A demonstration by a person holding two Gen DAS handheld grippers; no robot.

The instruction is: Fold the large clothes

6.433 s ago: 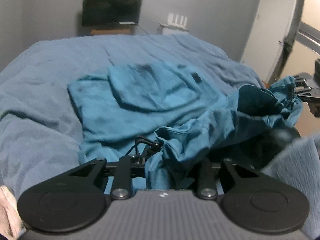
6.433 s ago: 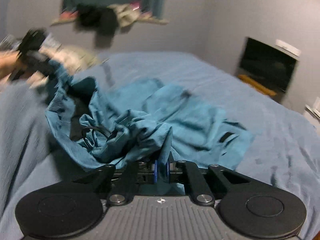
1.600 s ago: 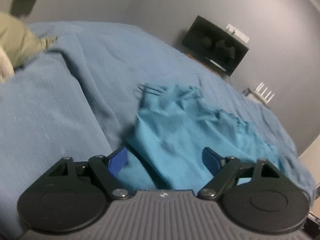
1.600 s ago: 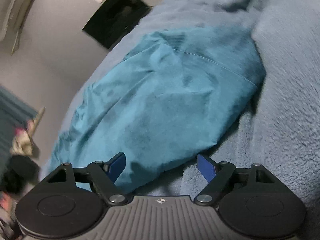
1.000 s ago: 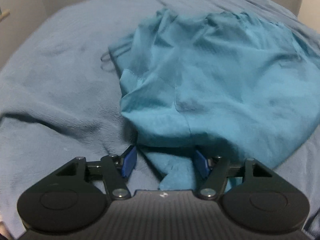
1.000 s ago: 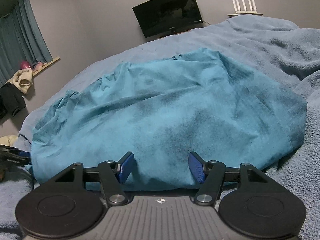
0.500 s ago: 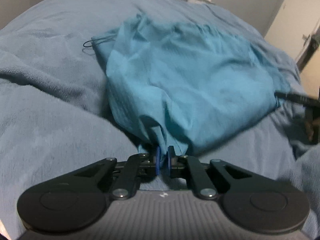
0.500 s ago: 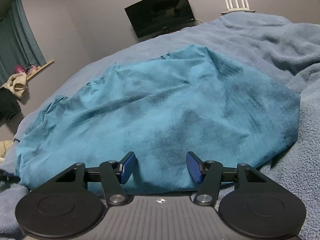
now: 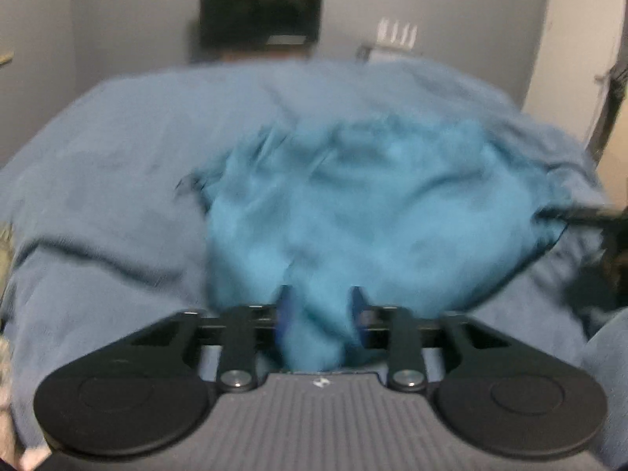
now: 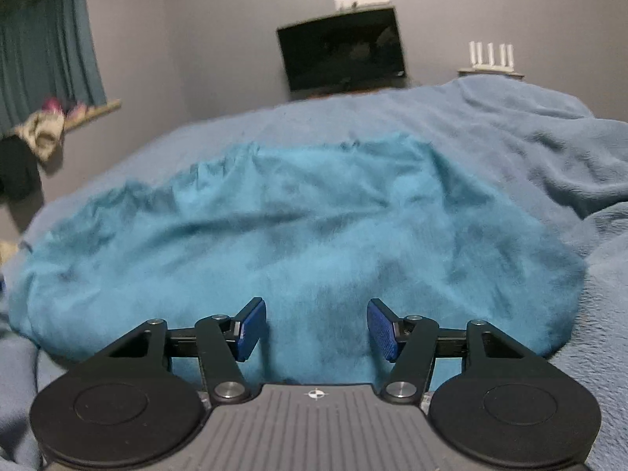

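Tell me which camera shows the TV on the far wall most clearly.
The right wrist view: the TV is sharp there, its whole dark screen visible above the bed. The left wrist view also shows it, but blurred and smaller.

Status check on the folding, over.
Left gripper just reopening, cloth bunched between fingers. Right gripper open over the teal garment, lying on the bed. Nothing in the way.
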